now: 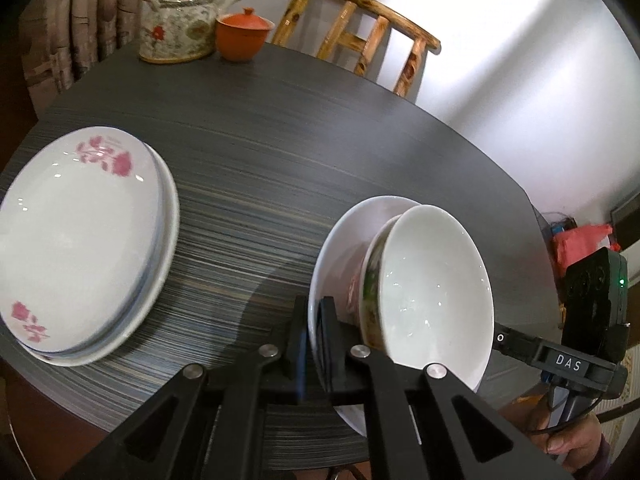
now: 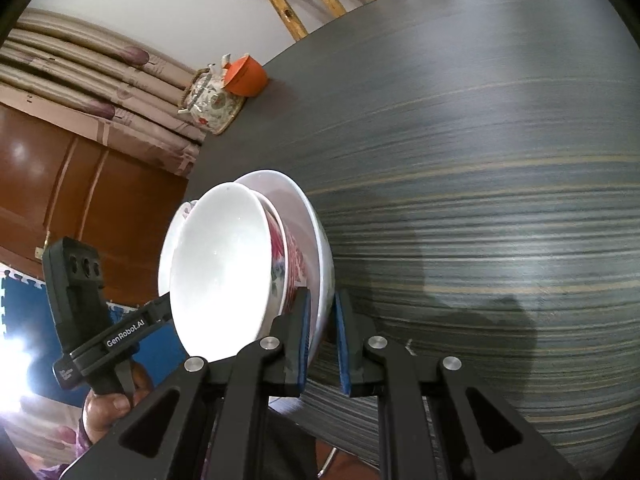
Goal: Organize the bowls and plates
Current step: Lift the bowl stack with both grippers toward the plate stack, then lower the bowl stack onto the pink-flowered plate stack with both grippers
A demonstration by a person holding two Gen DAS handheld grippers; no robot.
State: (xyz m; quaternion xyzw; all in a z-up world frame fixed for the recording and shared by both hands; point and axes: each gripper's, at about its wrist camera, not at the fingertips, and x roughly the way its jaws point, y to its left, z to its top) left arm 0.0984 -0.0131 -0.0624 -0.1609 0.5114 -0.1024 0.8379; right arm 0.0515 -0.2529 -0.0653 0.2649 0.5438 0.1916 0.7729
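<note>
1. Stack of bowls: a wide white outer bowl with two smaller bowls nested inside, the innermost plain white within, the middle one showing a red and green floral pattern on its outer wall. The stack is tilted, mouths turned toward the right claw's side, and sits between the two claws near the desk's near edge. I cannot tell whether it touches the desk.

2. Left claw: jaws clamped tight on the rim of the outer bowl, one black finger on each face of the rim. In the right wrist view its body appears to the left of the stack, held by a hand.

3. Right claw: blue-padded jaws nearly closed, pinching the outer bowl's rim on the opposite side of the stack. In the left wrist view its body stands to the right of the stack, a hand below it.

4. Plates: two white plates stacked, the top one with pink flower prints at its rim; flat on the desk, well to the left of the left claw.

5. Desk: round, dark, with streaked grain.

6. Teapot: floral ceramic with a woven handle, at the far edge of the desk, beyond the left claw.

7. Orange lidded cup: just beside the teapot.

8. Wooden chair: behind the desk's far edge, against a pale wall.
</note>
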